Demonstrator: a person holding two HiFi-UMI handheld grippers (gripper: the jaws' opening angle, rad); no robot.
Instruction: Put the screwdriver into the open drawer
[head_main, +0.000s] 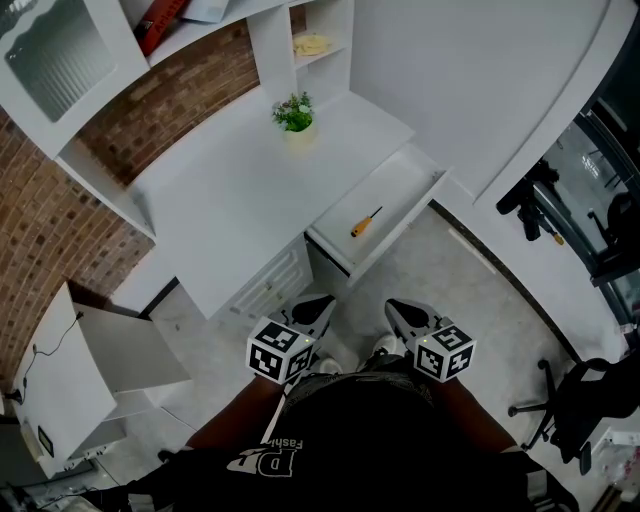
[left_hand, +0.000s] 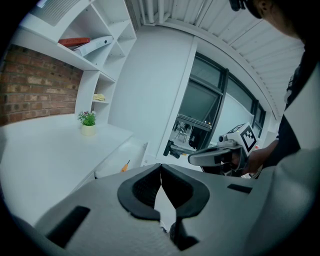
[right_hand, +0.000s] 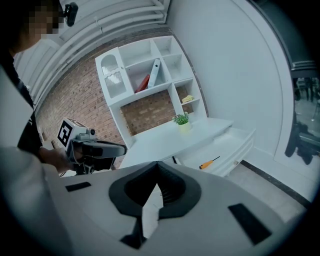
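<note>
An orange-handled screwdriver (head_main: 365, 222) lies inside the open white drawer (head_main: 398, 185) at the desk's right end. It also shows in the left gripper view, screwdriver (left_hand: 124, 166) in drawer (left_hand: 114, 162), and in the right gripper view, screwdriver (right_hand: 209, 162) in drawer (right_hand: 236, 144). My left gripper (head_main: 318, 306) and right gripper (head_main: 400, 312) are held low near my body, well short of the drawer and side by side. Both are shut with nothing between the jaws: left gripper (left_hand: 161, 168), right gripper (right_hand: 157, 166).
A small potted plant (head_main: 295, 114) stands at the back of the white desk (head_main: 220, 200). Shelves rise behind it against a brick wall. A white cabinet (head_main: 95, 365) with an open door stands at the left, and an office chair (head_main: 588, 405) at the right.
</note>
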